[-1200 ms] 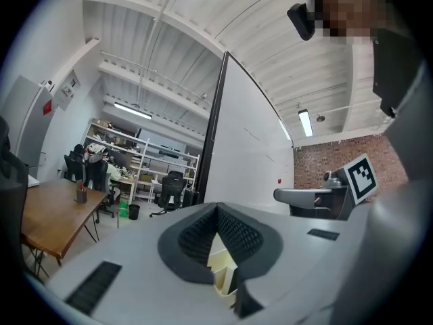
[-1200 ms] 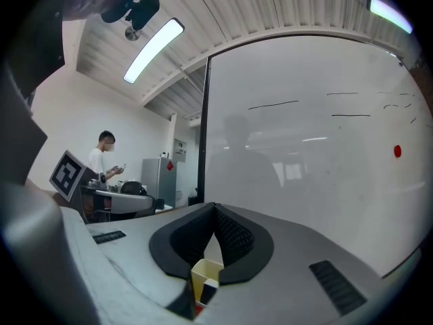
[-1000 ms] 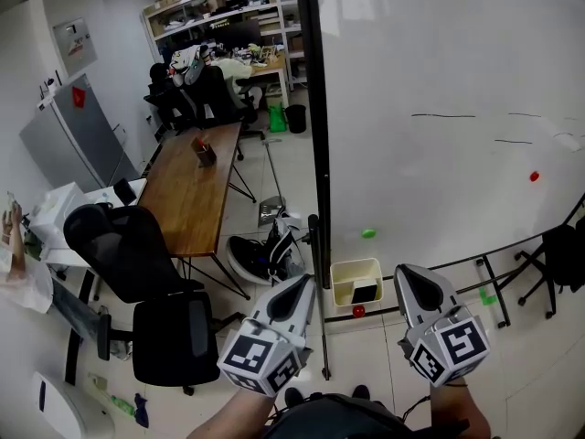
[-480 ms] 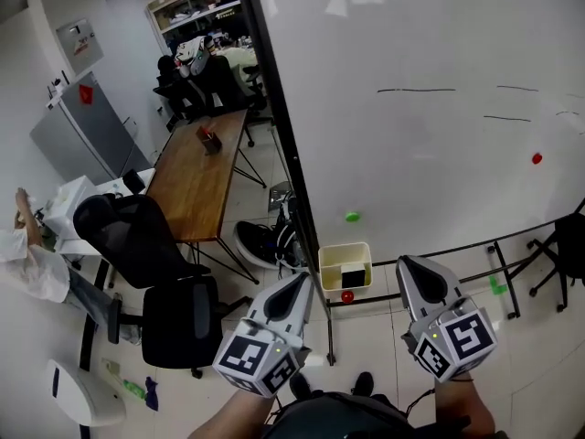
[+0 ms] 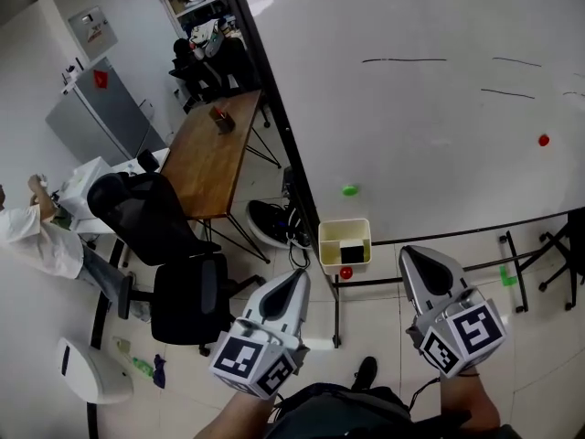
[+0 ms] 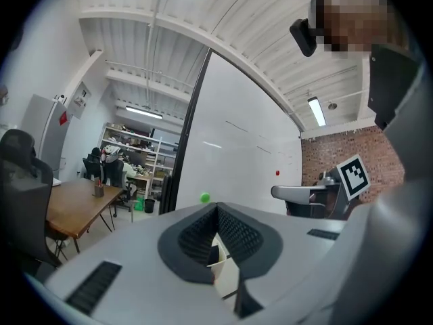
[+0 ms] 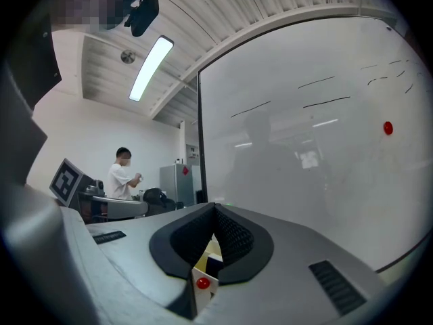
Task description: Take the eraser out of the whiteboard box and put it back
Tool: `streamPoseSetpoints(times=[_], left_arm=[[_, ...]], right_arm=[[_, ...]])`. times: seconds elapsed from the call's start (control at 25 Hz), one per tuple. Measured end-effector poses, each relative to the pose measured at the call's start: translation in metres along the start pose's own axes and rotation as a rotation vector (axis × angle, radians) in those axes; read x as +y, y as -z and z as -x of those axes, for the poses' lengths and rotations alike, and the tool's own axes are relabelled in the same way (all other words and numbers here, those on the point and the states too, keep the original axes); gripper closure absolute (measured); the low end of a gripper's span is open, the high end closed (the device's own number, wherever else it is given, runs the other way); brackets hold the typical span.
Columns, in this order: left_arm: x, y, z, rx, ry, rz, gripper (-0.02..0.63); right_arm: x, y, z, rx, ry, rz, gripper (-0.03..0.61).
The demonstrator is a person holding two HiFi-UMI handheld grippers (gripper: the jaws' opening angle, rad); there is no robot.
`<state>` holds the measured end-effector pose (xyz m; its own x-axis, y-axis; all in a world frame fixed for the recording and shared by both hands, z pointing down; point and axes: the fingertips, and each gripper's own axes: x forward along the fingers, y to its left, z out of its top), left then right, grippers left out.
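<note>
A pale yellow whiteboard box (image 5: pixel 344 241) hangs at the lower edge of the whiteboard (image 5: pixel 430 108), with the black eraser (image 5: pixel 352 255) lying inside it. A red magnet (image 5: pixel 345 272) sits just under the box. My left gripper (image 5: pixel 297 275) is shut and empty, below and left of the box. The right gripper (image 5: pixel 409 252) is shut and empty too, to the right of the box. Neither touches it. In the left gripper view the box (image 6: pixel 223 271) shows past the closed tips (image 6: pixel 218 207). In the right gripper view the box (image 7: pixel 210 249) and red magnet (image 7: pixel 201 283) show under the tips (image 7: pixel 215 206).
A green magnet (image 5: pixel 349 190) and a second red magnet (image 5: pixel 544 140) stick to the board. The board's stand (image 5: pixel 336 314) reaches the floor between the grippers. To the left are a wooden table (image 5: pixel 215 158), black office chairs (image 5: pixel 187 305) and a person in white (image 5: pixel 41 236).
Both grippers have come nearer the whiteboard and its box, which now sits higher in the head view. Both stayed shut. The person in white has come into view at the left.
</note>
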<state>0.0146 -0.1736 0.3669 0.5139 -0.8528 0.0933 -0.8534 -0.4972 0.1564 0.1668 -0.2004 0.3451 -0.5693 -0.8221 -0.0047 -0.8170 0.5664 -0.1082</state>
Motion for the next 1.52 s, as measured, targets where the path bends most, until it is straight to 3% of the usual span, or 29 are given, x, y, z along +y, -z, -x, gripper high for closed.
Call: streamPoseSetpoints(times=[0.2, 0.4, 0.64, 0.88, 0.96, 1.08, 1.28, 1.52], left_arm=[[-0.006, 0.004, 0.037, -0.028, 0.010, 0.015, 0.586], [0.007, 0.010, 0.109, -0.048, 0.026, 0.053, 0.586], [-0.001, 0.014, 0.154, -0.067, 0.049, 0.101, 0.586], [-0.045, 0.017, 0.179, -0.068, 0.075, 0.103, 0.586], [-0.079, 0.015, 0.185, -0.073, 0.077, 0.089, 0.586], [-0.165, 0.012, 0.201, -0.092, 0.079, 0.067, 0.586], [-0.300, 0.024, 0.159, -0.095, 0.056, 0.067, 0.586], [-0.402, 0.045, 0.133, -0.082, 0.056, 0.052, 0.586]], right_arm=[[0.023, -0.003, 0.022, -0.001, 0.029, 0.027, 0.563], [0.087, 0.006, 0.048, 0.033, 0.072, 0.055, 0.563], [0.131, 0.005, 0.086, 0.071, 0.093, 0.084, 0.563], [0.135, -0.006, 0.134, 0.056, 0.114, 0.089, 0.563], [0.129, -0.013, 0.167, 0.041, 0.108, 0.093, 0.563], [0.115, -0.029, 0.253, 0.022, 0.095, 0.095, 0.563], [0.028, -0.046, 0.360, 0.020, 0.061, 0.097, 0.563], [-0.038, -0.052, 0.442, 0.008, 0.040, 0.088, 0.563]])
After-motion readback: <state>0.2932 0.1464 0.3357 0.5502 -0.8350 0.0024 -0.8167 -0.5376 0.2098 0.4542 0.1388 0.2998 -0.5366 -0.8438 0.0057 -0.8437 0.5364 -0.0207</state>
